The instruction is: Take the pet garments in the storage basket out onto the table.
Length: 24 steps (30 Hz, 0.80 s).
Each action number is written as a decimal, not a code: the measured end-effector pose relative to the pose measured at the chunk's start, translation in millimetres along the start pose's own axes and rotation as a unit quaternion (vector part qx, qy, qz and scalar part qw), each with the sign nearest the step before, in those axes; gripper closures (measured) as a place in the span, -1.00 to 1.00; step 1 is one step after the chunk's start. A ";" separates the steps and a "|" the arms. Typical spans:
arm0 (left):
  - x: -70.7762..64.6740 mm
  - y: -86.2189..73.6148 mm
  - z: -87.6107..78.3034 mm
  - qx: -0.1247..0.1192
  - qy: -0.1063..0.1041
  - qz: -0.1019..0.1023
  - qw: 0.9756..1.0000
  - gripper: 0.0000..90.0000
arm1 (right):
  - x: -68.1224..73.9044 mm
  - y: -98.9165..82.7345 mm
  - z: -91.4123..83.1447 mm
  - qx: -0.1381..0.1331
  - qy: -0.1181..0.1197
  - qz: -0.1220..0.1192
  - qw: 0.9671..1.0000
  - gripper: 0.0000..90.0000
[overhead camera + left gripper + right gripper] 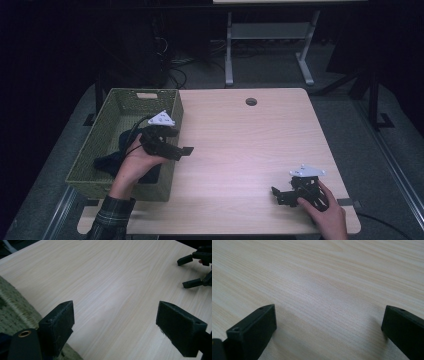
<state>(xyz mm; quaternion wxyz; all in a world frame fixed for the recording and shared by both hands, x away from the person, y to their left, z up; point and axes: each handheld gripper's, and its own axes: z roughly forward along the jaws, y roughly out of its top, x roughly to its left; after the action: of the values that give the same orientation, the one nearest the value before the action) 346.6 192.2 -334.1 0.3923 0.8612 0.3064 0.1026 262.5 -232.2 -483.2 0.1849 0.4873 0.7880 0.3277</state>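
A green woven basket [131, 93] stands on the left part of the pale wooden table [240, 145]. A dark cloth [106, 163] lies inside it. My left gripper [181, 142] is held over the basket's right rim, jaws pointing right over the table. In the left gripper view the left gripper [115, 307] is open with nothing between its jaws, and the basket's rim [15, 305] sits at lower left. My right gripper [276, 196] rests near the table's front right corner, pointing left. The right gripper [329, 308] is open over bare wood.
A round cable hole [251, 101] sits near the table's far edge. Behind the table, a second desk's white legs [229, 55] stand on the dark floor. The other gripper [197, 270] appears far off in the left gripper view.
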 end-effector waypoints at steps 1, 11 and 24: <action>1.9 -0.6 -2.1 -0.001 0.003 0.000 1.000 -0.67 | 0.0 0.0 0.0 0.000 0.000 0.000 1.000 -1.00; 18.8 -8.1 -20.6 -0.014 0.023 -0.019 0.999 -0.67 | 0.0 0.0 0.0 0.000 0.000 0.001 1.000 -1.00; 42.0 -21.8 -44.6 -0.027 0.054 -0.039 0.997 -0.67 | 0.2 0.0 0.0 0.000 0.000 0.001 1.000 -1.00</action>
<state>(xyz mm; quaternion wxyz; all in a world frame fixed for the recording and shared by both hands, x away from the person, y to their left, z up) 351.5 256.1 -323.0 0.4021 0.8310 0.3574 0.1415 262.5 -232.0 -483.2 0.1846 0.4883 0.7872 0.3282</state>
